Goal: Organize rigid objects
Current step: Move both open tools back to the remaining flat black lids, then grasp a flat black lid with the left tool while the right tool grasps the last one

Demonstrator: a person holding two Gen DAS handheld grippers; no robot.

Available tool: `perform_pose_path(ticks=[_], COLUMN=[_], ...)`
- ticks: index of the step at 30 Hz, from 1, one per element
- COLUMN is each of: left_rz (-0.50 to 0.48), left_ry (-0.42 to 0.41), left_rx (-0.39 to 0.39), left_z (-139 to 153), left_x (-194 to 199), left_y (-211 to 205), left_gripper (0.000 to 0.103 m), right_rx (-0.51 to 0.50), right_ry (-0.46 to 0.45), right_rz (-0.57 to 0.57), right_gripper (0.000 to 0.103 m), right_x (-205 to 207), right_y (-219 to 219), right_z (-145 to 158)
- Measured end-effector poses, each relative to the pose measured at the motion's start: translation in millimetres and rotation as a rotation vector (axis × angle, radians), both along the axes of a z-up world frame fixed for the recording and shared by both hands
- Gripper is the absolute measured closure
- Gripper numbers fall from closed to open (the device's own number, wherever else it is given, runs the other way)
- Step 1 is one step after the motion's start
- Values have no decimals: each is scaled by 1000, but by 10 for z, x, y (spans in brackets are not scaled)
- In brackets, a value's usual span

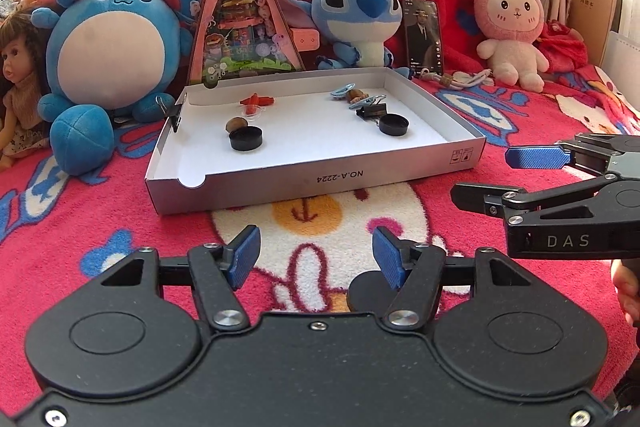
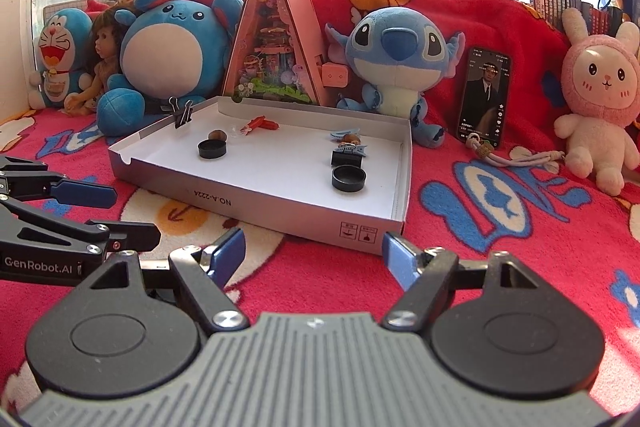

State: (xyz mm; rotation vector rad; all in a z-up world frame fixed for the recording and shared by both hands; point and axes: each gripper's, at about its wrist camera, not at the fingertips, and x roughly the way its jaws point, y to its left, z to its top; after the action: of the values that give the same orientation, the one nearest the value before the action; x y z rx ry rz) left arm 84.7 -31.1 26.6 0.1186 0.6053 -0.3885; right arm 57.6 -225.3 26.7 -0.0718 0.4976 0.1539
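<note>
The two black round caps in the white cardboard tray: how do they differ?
The left black round cap lies flat side up beside a brown nut; the right black round cap lies hollow side up, before a black binder clip. Left sits farther back, right nearer the tray's front wall. Both look alike in shape.

Along the far side you had a round blue plush (image 2: 168,47), a triangular pink toy house (image 2: 276,39), a blue alien plush (image 2: 400,55) and a pink bunny (image 2: 600,87). A phone (image 2: 485,95) leaned upright between the last two on the red blanket (image 2: 500,267).
</note>
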Motion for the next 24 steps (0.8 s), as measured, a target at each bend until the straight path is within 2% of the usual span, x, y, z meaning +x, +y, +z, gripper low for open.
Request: perform_pose_path(ticks=[9,15,21,24], left_rz=[-10,-60,-90,-90], left_ry=[5,24,24,20], left_rx=[-12,-18,24,17], left_z=[-16,-45,-151,-179], left_x=[-219,-358,-342,-314], left_y=[46,30,-97,-112], left_gripper=[43,44,60,73], right_rx=[2,-12,-30,-26], right_ry=[24,25,32,39], right_rz=[9,33,59,71], right_gripper=[19,19,19,19], right_x=[-95,-160,-187,-193], right_y=[-12,10,56,69], right_z=[-90,-109,-143,-152])
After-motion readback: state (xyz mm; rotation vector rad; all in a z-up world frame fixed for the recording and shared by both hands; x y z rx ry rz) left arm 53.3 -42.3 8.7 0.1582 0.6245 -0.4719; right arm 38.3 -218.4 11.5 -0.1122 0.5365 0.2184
